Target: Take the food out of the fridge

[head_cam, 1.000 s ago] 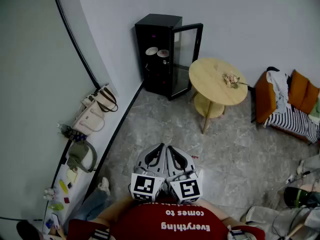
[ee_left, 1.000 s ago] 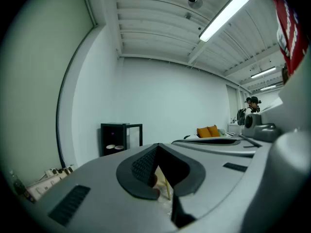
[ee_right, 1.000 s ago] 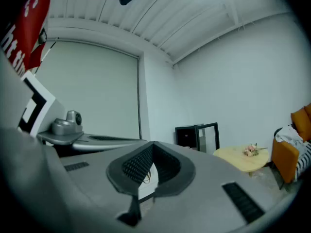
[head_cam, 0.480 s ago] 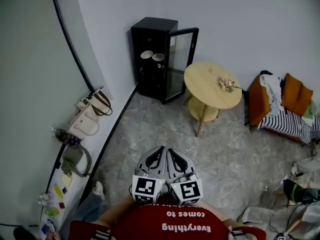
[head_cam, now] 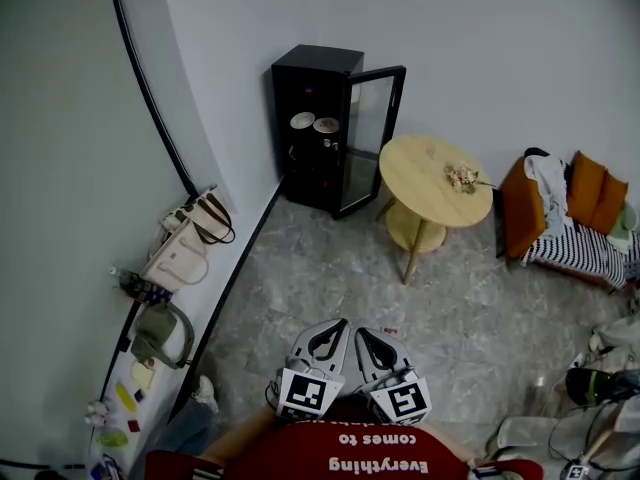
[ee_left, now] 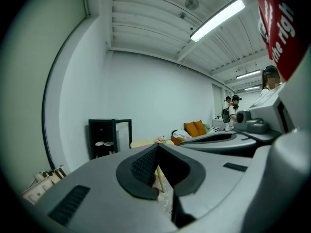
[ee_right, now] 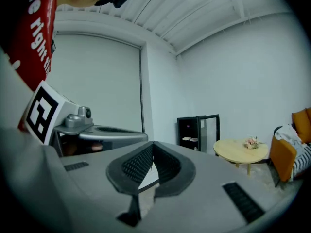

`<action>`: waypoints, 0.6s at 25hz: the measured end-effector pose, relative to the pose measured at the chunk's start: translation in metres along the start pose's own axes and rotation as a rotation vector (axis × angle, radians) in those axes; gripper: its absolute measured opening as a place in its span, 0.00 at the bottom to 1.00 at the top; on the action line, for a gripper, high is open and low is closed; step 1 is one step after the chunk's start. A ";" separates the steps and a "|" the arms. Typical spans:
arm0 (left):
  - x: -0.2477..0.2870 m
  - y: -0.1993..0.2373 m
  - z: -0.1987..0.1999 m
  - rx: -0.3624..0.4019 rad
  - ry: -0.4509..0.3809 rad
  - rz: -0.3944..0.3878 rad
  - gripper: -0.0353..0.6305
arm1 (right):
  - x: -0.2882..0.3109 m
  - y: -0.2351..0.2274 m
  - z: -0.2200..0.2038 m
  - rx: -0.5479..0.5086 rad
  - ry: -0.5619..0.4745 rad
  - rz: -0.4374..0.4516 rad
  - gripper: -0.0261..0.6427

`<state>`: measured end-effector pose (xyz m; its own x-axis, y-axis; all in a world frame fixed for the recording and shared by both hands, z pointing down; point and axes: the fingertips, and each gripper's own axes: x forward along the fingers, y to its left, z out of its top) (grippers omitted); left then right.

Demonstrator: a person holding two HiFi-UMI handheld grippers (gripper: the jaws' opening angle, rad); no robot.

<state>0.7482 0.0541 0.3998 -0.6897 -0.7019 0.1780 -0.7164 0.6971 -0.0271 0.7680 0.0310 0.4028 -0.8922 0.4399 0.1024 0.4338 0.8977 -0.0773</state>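
I see a tall black fridge w/ open glass door (head_cam: 310, 68) in the far corner, just beside a round pale-wood table (head_cam: 430, 173). Two round pale dishes of food (head_cam: 302, 120) sit on its upper shelf. Grey left gripper (head_cam: 337, 324) & right gripper (head_cam: 367, 332) are by my chest, both jaws pressed together, empty.

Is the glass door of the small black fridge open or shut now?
Open. The glass door of the small black fridge stands swung out toward the round wooden table, and two bowls show inside.
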 end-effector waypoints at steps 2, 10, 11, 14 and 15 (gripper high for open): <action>-0.008 0.012 -0.011 -0.006 0.018 0.005 0.06 | 0.001 -0.002 -0.007 0.016 0.017 -0.037 0.05; -0.009 0.028 -0.006 -0.136 -0.024 -0.084 0.06 | 0.026 0.016 -0.011 0.013 0.034 -0.037 0.06; -0.008 0.031 -0.005 -0.154 -0.030 -0.083 0.06 | 0.029 0.016 -0.011 0.007 0.038 -0.028 0.06; -0.003 0.048 -0.007 -0.157 -0.027 -0.054 0.06 | 0.046 0.014 -0.013 0.009 0.055 0.001 0.05; 0.000 0.056 -0.009 -0.149 -0.016 -0.034 0.06 | 0.055 0.012 -0.013 0.010 0.059 0.011 0.06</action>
<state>0.7089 0.0945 0.4068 -0.6674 -0.7271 0.1610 -0.7170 0.6858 0.1249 0.7260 0.0662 0.4207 -0.8784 0.4505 0.1598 0.4417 0.8927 -0.0888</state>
